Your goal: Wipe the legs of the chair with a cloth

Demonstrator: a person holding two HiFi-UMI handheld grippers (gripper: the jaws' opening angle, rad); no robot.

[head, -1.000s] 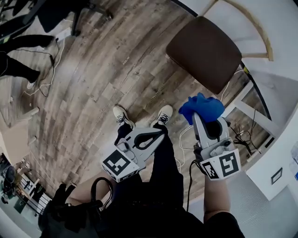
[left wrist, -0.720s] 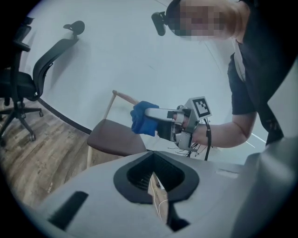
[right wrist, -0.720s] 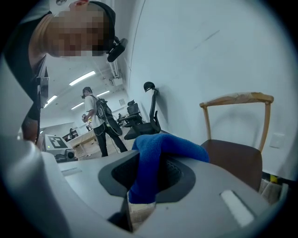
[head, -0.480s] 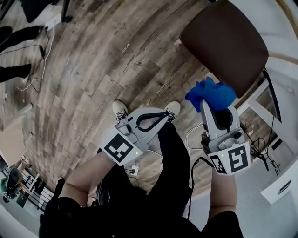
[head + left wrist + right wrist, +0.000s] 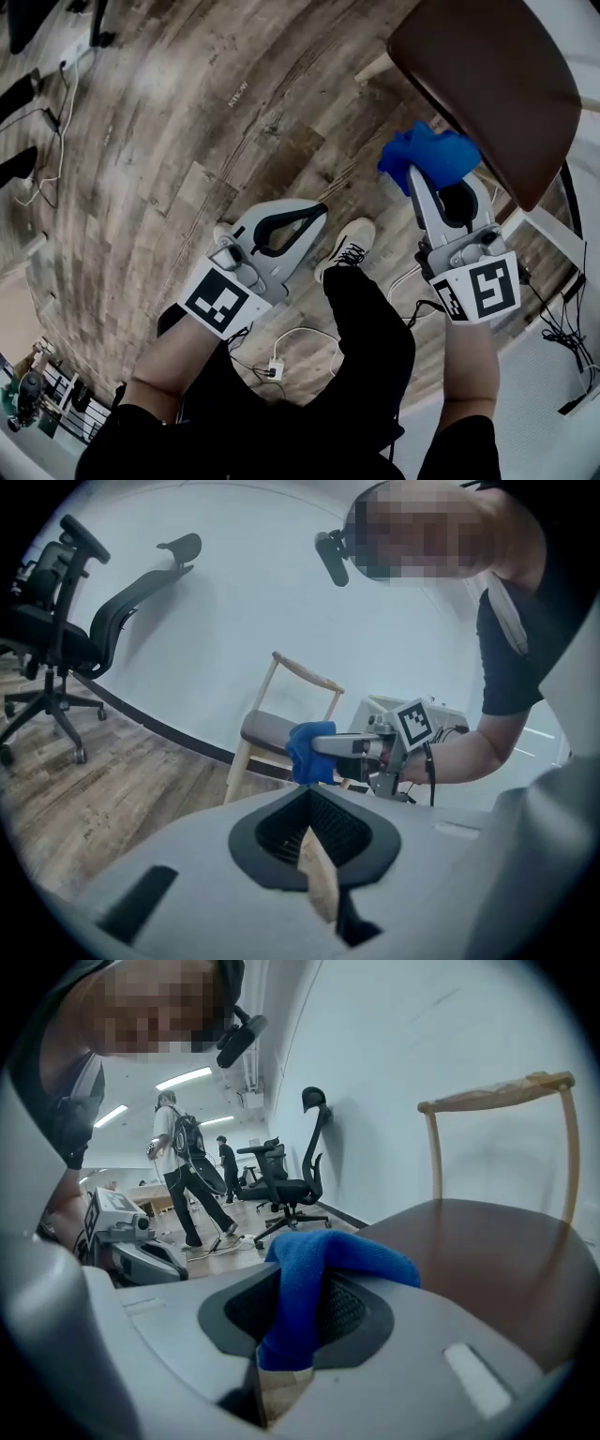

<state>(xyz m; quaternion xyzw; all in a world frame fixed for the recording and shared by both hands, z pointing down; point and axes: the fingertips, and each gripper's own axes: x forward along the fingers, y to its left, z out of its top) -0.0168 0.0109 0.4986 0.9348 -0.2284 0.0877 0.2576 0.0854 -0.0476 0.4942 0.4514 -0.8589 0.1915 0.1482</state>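
Grips blue cloth (image 5: 433, 153) in right gripper (image 5: 418, 178) near chair seat (image 5: 487, 75), upper right; holds left gripper (image 5: 319, 212) clenched, empty, mid-frame.

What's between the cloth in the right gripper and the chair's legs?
Nothing visible. The right gripper is shut on the blue cloth at seat height, beside the brown seat. The pale front leg stands below the seat on open floor; the gripper probably just needs to drop lower.

Seen from my head, the chair (image 5: 487, 84) runs off the top edge, its seat hiding most legs (image 5: 373, 67); the lower end of the cloth (image 5: 431, 155) disappears inside my right gripper (image 5: 427, 187).
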